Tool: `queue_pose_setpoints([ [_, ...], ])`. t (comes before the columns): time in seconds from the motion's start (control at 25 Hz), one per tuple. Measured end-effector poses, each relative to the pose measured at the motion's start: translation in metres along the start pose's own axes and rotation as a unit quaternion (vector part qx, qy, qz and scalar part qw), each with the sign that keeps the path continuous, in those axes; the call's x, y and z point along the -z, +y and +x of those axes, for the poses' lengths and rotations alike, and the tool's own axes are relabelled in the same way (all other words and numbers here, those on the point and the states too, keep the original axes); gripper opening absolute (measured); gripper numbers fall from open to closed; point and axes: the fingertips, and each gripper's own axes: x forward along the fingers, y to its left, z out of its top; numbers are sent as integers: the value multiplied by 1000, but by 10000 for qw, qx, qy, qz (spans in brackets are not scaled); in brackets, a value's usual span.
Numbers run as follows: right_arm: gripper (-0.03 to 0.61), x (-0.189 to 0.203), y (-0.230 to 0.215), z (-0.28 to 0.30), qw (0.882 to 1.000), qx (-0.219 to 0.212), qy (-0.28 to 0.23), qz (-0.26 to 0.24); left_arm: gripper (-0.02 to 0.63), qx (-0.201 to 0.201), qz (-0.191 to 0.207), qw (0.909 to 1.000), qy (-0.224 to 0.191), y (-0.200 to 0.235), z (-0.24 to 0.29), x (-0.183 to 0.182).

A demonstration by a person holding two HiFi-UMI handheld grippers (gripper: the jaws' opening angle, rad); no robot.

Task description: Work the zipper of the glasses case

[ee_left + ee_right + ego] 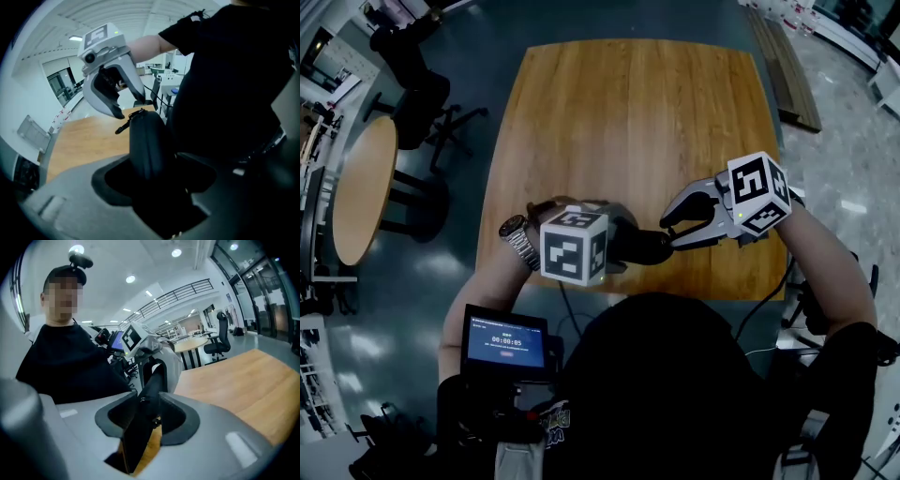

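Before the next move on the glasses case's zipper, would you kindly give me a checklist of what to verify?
1. The left gripper holds the black oval zippered glasses case: ok, its jaws press on both sides.
2. The small black zipper pull is in view: ok, it sticks out at the case's far end.
3. The right gripper meets the case's end: ok, the end fills the gap between its jaws.
4. The right gripper has the pull itself: cannot tell.
5. The case is lifted off the brown wooden table: cannot tell.

Matt black glasses case [146,140]; smooth, lightly glossy wooden table [628,112]; metal wristwatch band [517,239].
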Motion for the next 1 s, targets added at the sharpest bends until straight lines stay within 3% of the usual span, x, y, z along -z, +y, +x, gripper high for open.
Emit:
queue_pose_setpoints([
  [0.28,133,6,-13,15,9967,-257,125,757,284,-421,382,9972,494,9,3,16],
  [0.4,116,11,-14,20,9986,-93,325,403,282,-464,381,9964,605,9,8,22],
  [0.56,21,8,-13,18,9991,-32,396,126,281,-525,416,9954,679,11,10,30],
  [0.8,19,21,-8,18,9951,-32,928,-335,270,-539,393,9956,652,18,11,28],
  [1.0,17,18,-1,25,9863,187,1224,-1093,262,-317,18,9994,169,15,8,20],
])
